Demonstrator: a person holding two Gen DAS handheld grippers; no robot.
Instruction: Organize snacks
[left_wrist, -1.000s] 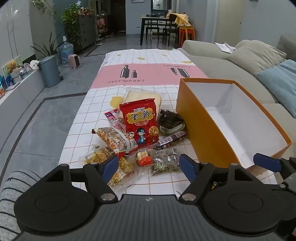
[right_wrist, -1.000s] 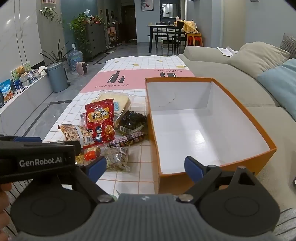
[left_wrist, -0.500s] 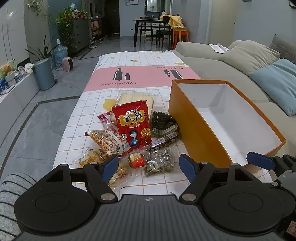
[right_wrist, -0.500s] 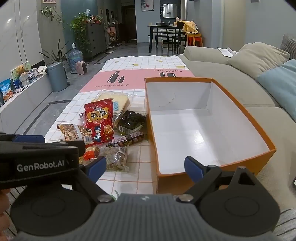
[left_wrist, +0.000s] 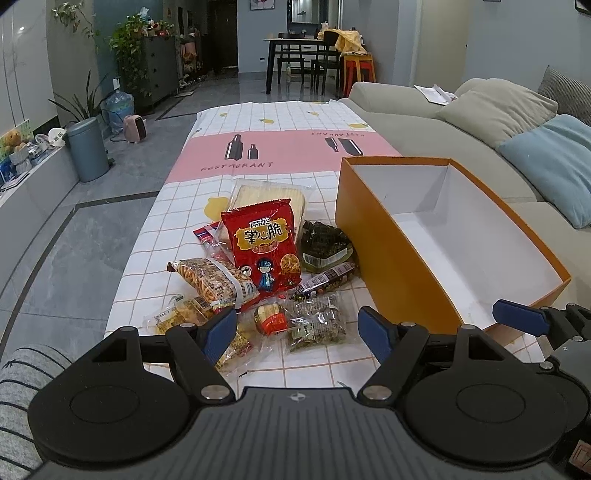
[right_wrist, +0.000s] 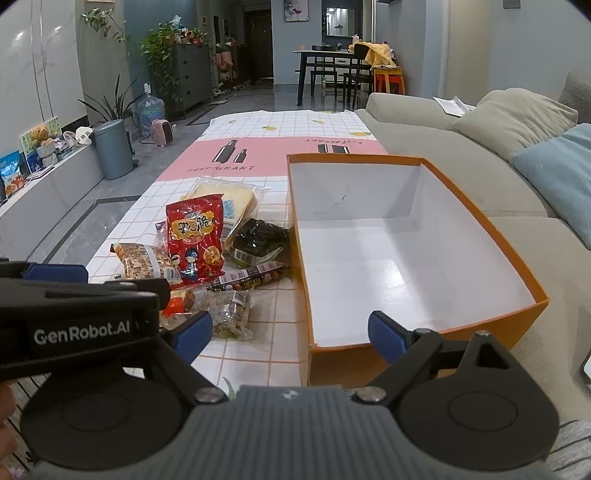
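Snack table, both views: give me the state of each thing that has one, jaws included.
orange box: open, empty
red snack bag: sealed, lying on the pile
dark seaweed pack: sealed, beside the box
left gripper: jaws open, empty
right gripper: jaws open, empty

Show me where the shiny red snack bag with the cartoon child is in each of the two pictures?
Left wrist view: the shiny red snack bag lies centre-left, atop the pile.
Right wrist view: the same bag lies left of centre, further from the middle.
Shared landmark: the open orange cardboard box, empty, standing to the bag's right in both.
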